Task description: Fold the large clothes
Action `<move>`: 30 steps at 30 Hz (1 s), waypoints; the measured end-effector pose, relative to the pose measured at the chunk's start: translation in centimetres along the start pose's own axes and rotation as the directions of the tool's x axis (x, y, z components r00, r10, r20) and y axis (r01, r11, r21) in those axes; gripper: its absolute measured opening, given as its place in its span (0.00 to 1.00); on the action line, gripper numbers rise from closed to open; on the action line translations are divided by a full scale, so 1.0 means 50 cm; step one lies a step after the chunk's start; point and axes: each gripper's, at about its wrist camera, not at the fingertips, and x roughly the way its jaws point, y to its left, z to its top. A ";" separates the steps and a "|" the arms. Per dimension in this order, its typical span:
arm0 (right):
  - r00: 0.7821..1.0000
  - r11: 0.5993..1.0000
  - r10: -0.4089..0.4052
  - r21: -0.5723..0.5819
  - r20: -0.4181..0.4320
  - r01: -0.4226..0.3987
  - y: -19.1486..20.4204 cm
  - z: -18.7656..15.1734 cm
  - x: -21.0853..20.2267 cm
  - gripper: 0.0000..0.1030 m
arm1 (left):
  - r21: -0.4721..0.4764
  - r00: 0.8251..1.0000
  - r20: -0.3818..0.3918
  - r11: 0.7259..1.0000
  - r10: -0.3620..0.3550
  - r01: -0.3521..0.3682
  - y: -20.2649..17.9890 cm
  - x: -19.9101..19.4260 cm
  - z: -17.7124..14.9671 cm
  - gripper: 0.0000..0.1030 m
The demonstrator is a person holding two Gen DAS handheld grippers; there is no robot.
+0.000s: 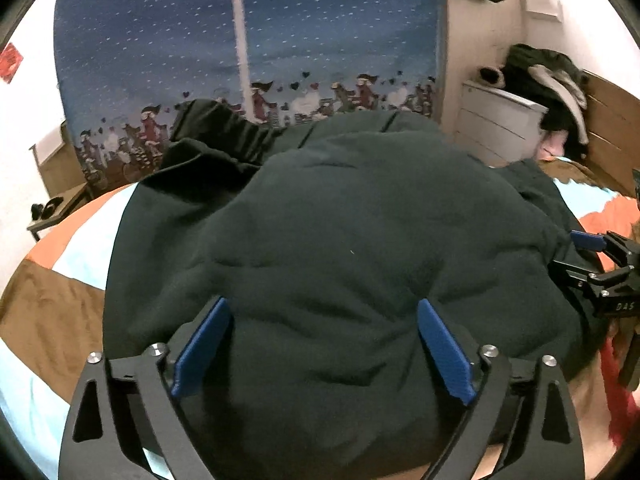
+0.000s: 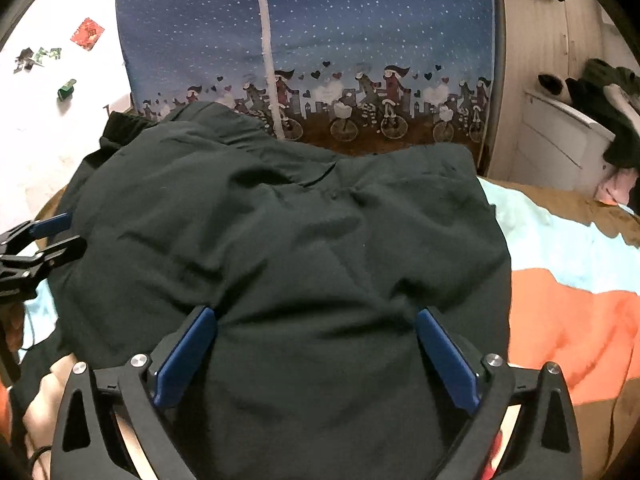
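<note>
A large dark green garment (image 1: pixel 340 240) lies bunched and partly folded on a bed; it also fills the right wrist view (image 2: pixel 288 240). My left gripper (image 1: pixel 324 308) is open, its blue pads (image 1: pixel 200 348) wide apart and resting on the cloth near its front edge. My right gripper (image 2: pixel 316 316) is open too, blue pads (image 2: pixel 444 356) spread on the cloth. Each gripper shows in the other's view, the right at the garment's right edge (image 1: pixel 596 272), the left at its left edge (image 2: pixel 36 248). Neither pinches cloth.
The bed cover (image 2: pixel 568 280) has orange, pale blue and brown patches. A blue curtain (image 1: pixel 248 32) with cyclist figures hangs behind. A white drawer unit (image 1: pixel 500 120) with piled clothes (image 1: pixel 548 80) stands back right. A small dark side table (image 1: pixel 52 212) is at left.
</note>
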 end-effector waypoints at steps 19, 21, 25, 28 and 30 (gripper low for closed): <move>0.995 0.994 -0.066 0.084 -0.078 0.073 -0.062 0.114 0.198 1.00 | -0.114 0.994 -0.014 0.987 0.113 -0.114 0.080 0.160 0.111 0.99; 0.994 0.993 -0.059 0.093 -0.096 0.068 -0.070 0.121 0.217 1.00 | -0.109 0.994 -0.014 0.988 0.113 -0.114 0.077 0.172 0.112 0.99; 0.991 0.992 -0.037 0.117 -0.129 0.052 -0.085 0.126 0.243 1.00 | -0.124 0.996 -0.011 0.988 0.092 -0.093 0.086 0.188 0.114 0.99; 0.990 0.990 -0.019 0.138 -0.139 0.038 -0.096 0.124 0.250 1.00 | -0.132 0.998 -0.019 0.989 0.066 -0.068 0.095 0.198 0.118 0.99; 0.991 0.989 -0.020 0.141 -0.132 0.038 -0.097 0.120 0.246 1.00 | -0.137 0.999 -0.016 0.989 0.046 -0.047 0.099 0.196 0.119 0.99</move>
